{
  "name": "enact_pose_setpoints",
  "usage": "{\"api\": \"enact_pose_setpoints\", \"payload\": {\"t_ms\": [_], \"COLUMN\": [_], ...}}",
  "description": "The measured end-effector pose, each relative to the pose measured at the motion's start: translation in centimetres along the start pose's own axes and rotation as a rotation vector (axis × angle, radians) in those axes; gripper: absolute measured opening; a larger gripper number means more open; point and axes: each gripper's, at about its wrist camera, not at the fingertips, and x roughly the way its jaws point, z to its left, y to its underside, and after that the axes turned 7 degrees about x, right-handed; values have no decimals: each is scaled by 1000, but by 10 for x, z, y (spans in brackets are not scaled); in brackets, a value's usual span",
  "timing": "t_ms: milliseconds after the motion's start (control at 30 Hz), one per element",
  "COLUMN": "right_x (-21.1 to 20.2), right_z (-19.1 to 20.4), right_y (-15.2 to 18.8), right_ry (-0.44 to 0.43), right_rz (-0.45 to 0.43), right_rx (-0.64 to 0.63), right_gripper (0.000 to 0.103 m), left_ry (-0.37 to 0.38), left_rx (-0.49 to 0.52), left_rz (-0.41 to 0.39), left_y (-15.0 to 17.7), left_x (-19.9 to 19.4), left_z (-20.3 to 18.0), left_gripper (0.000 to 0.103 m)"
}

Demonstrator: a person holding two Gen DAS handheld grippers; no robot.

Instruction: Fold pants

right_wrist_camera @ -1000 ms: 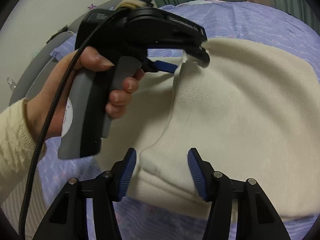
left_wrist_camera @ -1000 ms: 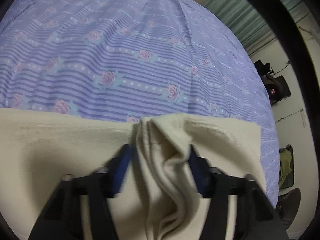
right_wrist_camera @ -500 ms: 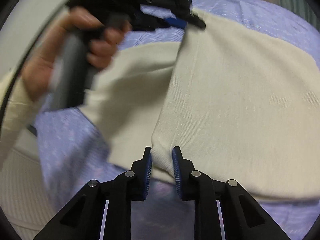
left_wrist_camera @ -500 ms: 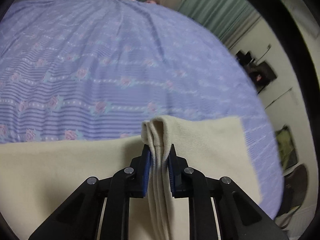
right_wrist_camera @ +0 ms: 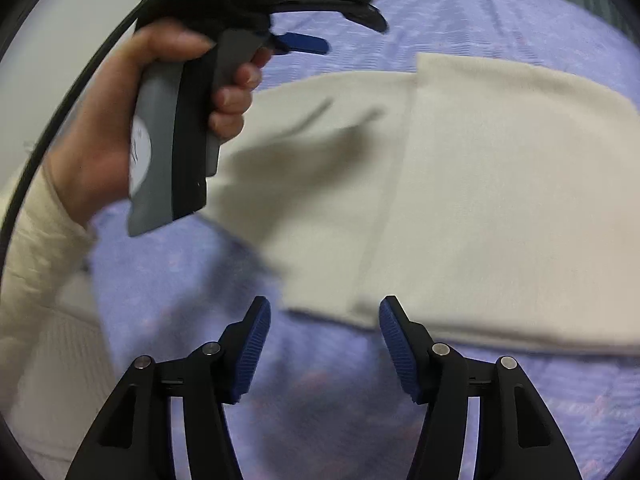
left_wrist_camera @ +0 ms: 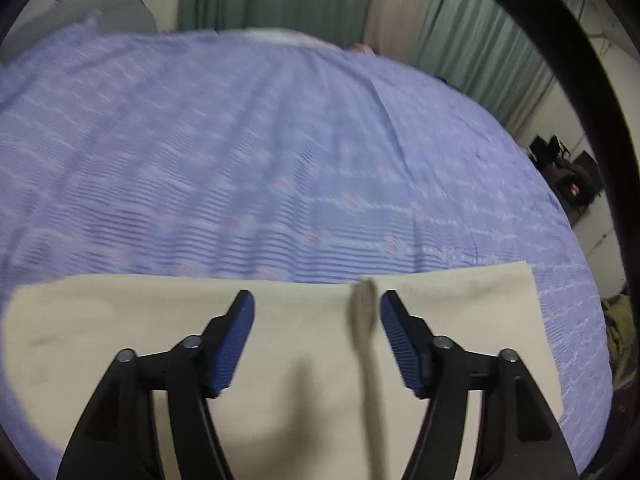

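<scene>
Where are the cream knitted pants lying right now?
The cream knitted pants lie flat on the purple flowered bedspread, just beyond both open grippers; in the right wrist view they fill the middle and right.

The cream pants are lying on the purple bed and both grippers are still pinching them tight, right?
Not quite. The pants do lie on the purple bed, but neither gripper pinches them. The left gripper and the right gripper have just been opening, and their blue pads stand apart from the cloth. The left wrist and right wrist views show this.
</scene>
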Motion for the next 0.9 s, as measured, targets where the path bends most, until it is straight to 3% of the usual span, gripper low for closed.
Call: {"api": "enact_pose_setpoints", "payload": {"t_ms": [100, 233, 367, 433, 600, 733, 900], "right_x": [-22, -48, -39, -26, 5, 35, 70], "right_z": [21, 48, 68, 73, 90, 98, 102], "right_y": [6, 7, -3, -14, -42, -74, -104], "right_ry": [-7, 65, 121, 144, 211, 240, 258], "right_rz": [-28, -129, -176, -154, -152, -159, -166], "right_rx": [-26, -44, -62, -74, -92, -60, 0], "right_gripper": [64, 77, 81, 81, 81, 81, 81], "left_ry": [-25, -84, -98, -38, -25, -18, 52], "left_rx": [-36, -128, -269, -366, -440, -509, -611], "left_rz": [-46, -71, -58, -40, -1, 6, -24], "left_y": [20, 62, 102, 126, 157, 175, 181], "left_x": [-45, -92, -117, -119, -106, -80, -44], "left_z": [23, 63, 116, 146, 191, 224, 252], "left_gripper": [75, 83, 85, 85, 85, 85, 85]}}
